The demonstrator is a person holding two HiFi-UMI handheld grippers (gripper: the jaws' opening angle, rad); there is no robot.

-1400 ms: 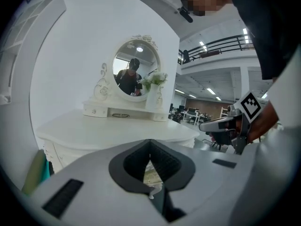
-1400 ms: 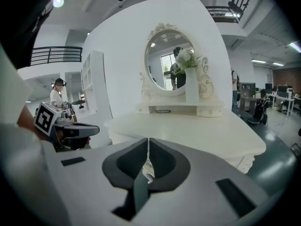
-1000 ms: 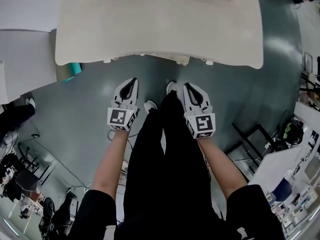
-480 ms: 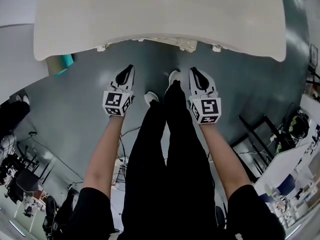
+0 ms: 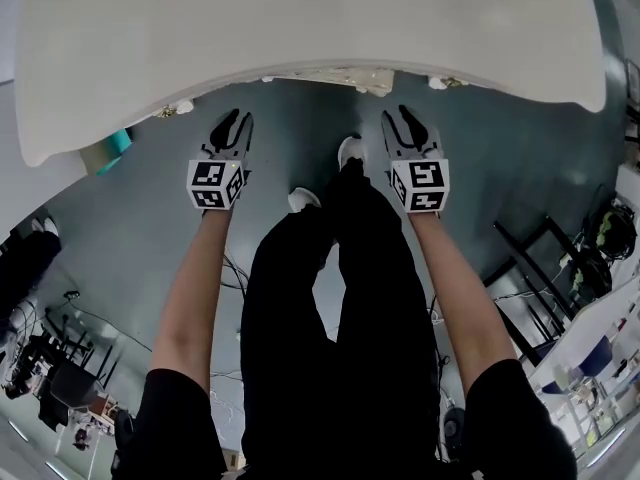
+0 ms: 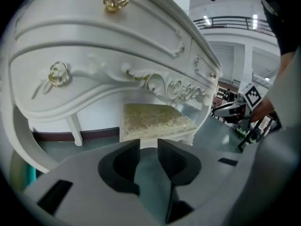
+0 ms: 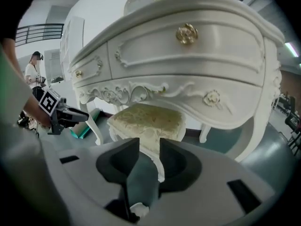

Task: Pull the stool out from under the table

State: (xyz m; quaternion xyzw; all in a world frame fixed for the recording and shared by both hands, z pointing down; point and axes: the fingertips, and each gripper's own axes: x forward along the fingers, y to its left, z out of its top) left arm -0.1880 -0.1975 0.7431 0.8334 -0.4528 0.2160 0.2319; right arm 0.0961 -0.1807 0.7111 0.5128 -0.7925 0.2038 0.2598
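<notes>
Cream-cushioned stool (image 6: 155,120) sits tucked under the white table (image 6: 94,55), straight ahead of both grippers and apart from them. My left gripper (image 6: 148,149) and right gripper (image 7: 149,149) just opened their jaws partway — nothing between either pair.

Bright, even indoor light is seen throughout, w/ no hard shadows. In the head view the table top (image 5: 300,28) is washed out nearly to white, w/ surface detail lost, and a soft sheen is carried by the floor (image 5: 140,238). Strong fisheye bending is noted at all edges, esp. along the table's rim. Corners are vignetted black in both gripper views. Ceiling strip lights (image 6: 254,20) are blown out in the left gripper view. The stool (image 6: 155,119) is shaded under the table but still readable. Glints are caught on a gold knob (image 7: 186,33). The nearest foreground is rendered soft, i.e. out of focus.
</notes>
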